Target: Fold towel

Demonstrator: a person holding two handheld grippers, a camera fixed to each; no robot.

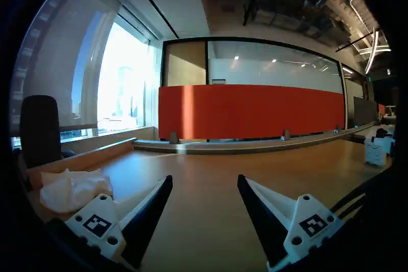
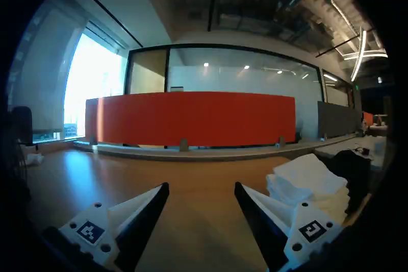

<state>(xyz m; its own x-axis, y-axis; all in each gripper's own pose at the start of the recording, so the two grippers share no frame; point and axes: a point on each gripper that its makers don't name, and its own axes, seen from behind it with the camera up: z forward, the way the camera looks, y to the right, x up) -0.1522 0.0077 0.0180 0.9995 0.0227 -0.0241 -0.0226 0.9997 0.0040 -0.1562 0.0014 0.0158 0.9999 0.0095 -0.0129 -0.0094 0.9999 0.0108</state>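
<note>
— Starting nearest: how do the tools stand?
— The left gripper is spread wide with nothing between its fingers. The right gripper is the same. Both hover over the wooden table.
— And the towel?
— A crumpled towel lies at the left of the left gripper view, apart from the fingers. A stack of folded towels sits near the right gripper.
— Which step?
— Fetching the next towel, I judge. That calls for swinging left, pinching an edge and spreading it on bare wood.
— Farther off?
— An orange partition and a bright window.
</note>
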